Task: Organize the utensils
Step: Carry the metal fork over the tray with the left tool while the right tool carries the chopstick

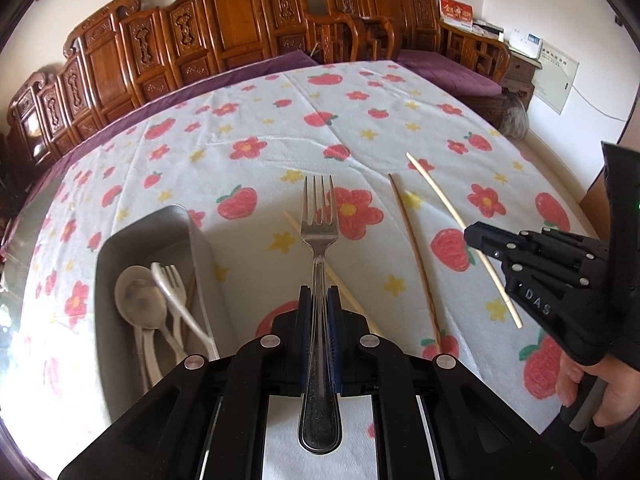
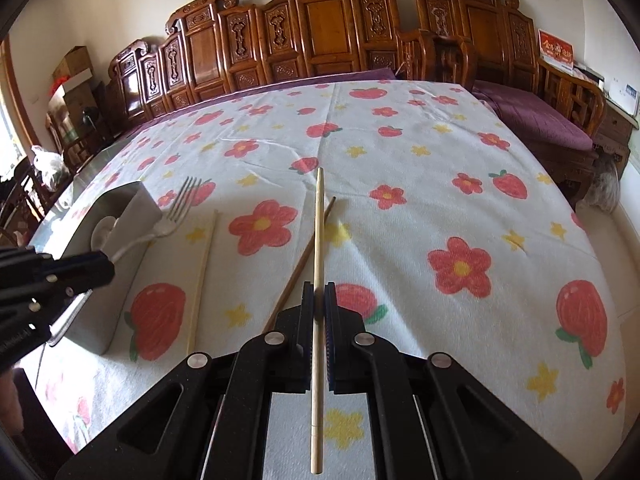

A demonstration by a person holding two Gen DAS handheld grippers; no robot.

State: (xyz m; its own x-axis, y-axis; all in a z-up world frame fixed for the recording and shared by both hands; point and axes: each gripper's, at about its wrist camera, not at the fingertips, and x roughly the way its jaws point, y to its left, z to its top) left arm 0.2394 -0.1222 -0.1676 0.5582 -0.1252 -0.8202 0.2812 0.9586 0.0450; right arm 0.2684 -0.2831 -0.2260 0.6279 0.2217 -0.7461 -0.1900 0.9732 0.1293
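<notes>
My left gripper [image 1: 320, 300] is shut on a metal fork [image 1: 319, 216], held above the cloth with its tines pointing away. It also shows in the right wrist view [image 2: 100, 266] with the fork [image 2: 176, 210] beside the grey metal tray [image 2: 138, 204]. The tray [image 1: 200, 240] lies left of the fork and holds spoons [image 1: 138, 296] and a white fork [image 1: 174, 280]. My right gripper [image 2: 319, 292] is shut on a pale chopstick [image 2: 319, 240]; it shows in the left view [image 1: 474, 236] with the chopstick [image 1: 436, 188]. A dark chopstick [image 1: 412, 248] [image 2: 308, 252] and another pale chopstick [image 2: 202, 272] [image 1: 340, 280] lie on the cloth.
The table carries a white cloth [image 1: 400, 120] printed with red flowers and strawberries. Carved wooden benches [image 1: 224, 28] with purple cushions [image 2: 532, 116] stand behind and to the right. The table's right edge [image 1: 560, 168] drops to the floor.
</notes>
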